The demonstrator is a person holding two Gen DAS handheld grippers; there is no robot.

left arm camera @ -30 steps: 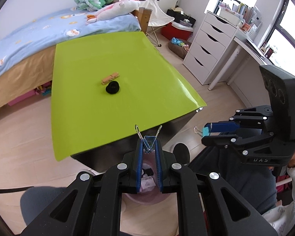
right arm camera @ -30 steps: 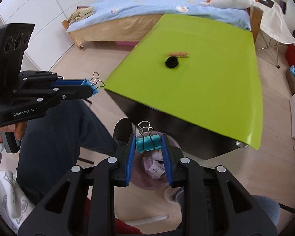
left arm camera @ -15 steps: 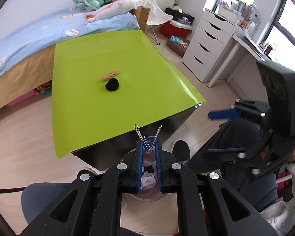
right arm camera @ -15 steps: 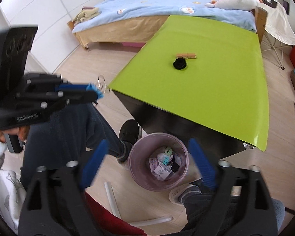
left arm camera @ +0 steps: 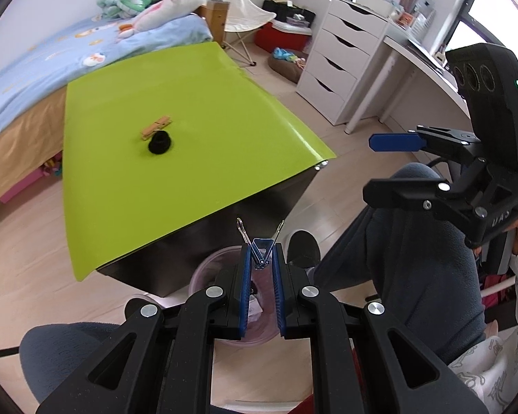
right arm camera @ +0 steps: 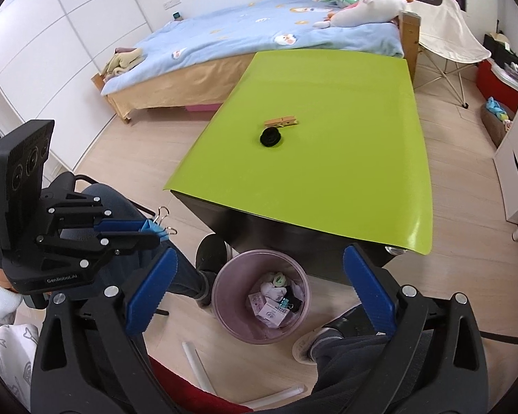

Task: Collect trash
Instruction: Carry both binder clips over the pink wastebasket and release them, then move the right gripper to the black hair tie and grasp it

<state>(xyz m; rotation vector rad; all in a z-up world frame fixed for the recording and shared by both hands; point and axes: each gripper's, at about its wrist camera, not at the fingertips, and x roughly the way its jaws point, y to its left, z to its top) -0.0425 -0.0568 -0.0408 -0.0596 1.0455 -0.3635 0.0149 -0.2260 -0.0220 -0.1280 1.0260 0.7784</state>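
Right wrist view: the right gripper [right arm camera: 259,289] has spread its fingers wide, its teal binder clip [right arm camera: 285,303] now in the bin [right arm camera: 224,296]; the left gripper [left arm camera: 261,277] still pinches a blue binder clip [left arm camera: 261,248] above the bin, off the desk [right arm camera: 328,158].

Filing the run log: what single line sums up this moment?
left claw: shut on blue binder clip | right claw: open above bin | table: clothespin, black cap

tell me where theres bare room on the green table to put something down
Most of the lime-green tabletop is bare: the whole near half up to its front edge, both side strips and the far end toward the bed. Only the middle is taken, where the wooden clothespin lies just behind the small black round object.
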